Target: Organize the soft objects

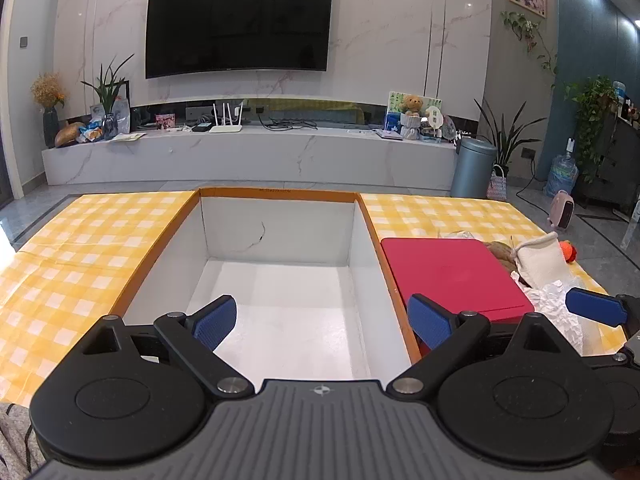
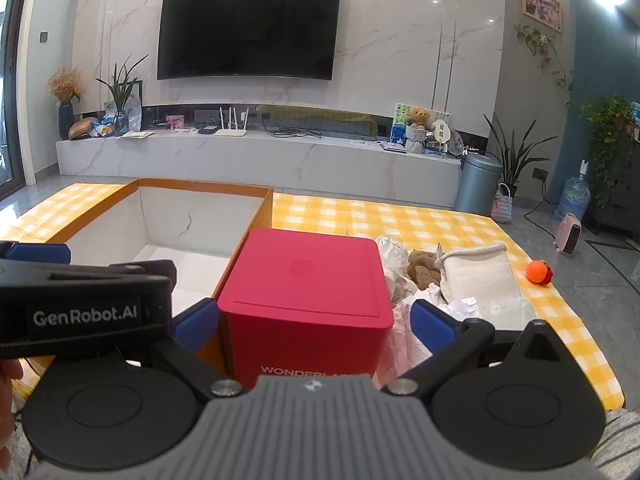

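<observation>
An empty white box with an orange rim [image 1: 168, 240] stands on the table, and my left gripper [image 1: 323, 324] hovers open over its near end, holding nothing. A red box [image 2: 304, 280] sits against the white box's right side. My right gripper [image 2: 315, 326] is open, with one finger on each side of the red box's near face. Right of the red box lies a heap: a brown plush [image 2: 422, 268], a white cloth pouch [image 2: 476, 276], crumpled white paper [image 2: 464, 306] and clear plastic [image 2: 392, 252]. An orange knitted toy [image 2: 538, 271] lies apart, further right.
A yellow checked cloth [image 1: 80, 248] covers the table, with bare cloth left of the white box and beyond the heap. The table's right edge runs just past the orange toy. A hand [image 2: 8, 372] shows at the lower left. A pink heater [image 2: 570, 234] stands on the floor.
</observation>
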The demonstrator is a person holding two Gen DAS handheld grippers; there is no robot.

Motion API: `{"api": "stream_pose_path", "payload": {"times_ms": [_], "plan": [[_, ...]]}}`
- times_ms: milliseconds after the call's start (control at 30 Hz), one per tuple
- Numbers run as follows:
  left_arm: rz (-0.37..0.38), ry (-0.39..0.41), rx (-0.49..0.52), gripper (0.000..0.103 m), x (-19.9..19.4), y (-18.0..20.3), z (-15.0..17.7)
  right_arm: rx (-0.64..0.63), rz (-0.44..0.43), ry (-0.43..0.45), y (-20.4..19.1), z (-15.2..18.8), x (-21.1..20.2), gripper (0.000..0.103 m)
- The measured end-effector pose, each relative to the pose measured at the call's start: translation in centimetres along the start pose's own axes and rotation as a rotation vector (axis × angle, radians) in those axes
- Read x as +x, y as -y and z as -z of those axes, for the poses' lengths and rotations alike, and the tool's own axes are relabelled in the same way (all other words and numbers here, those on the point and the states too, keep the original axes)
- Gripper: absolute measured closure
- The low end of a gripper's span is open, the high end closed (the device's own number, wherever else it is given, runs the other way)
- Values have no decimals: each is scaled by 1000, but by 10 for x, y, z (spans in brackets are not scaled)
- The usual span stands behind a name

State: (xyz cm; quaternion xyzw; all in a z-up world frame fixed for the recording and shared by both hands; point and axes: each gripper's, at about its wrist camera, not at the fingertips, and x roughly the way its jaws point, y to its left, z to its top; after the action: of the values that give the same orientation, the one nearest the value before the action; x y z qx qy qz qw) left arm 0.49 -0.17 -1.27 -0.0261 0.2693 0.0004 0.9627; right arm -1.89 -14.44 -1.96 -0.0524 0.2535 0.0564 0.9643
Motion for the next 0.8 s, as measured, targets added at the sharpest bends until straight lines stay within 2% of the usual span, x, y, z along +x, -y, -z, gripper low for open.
{"api": "stream_pose_path", "payload": {"times_ms": [800], "plan": [[-13,-17,12,0,1,0,0,-5,-4,-8,0,3,4,3]]}}
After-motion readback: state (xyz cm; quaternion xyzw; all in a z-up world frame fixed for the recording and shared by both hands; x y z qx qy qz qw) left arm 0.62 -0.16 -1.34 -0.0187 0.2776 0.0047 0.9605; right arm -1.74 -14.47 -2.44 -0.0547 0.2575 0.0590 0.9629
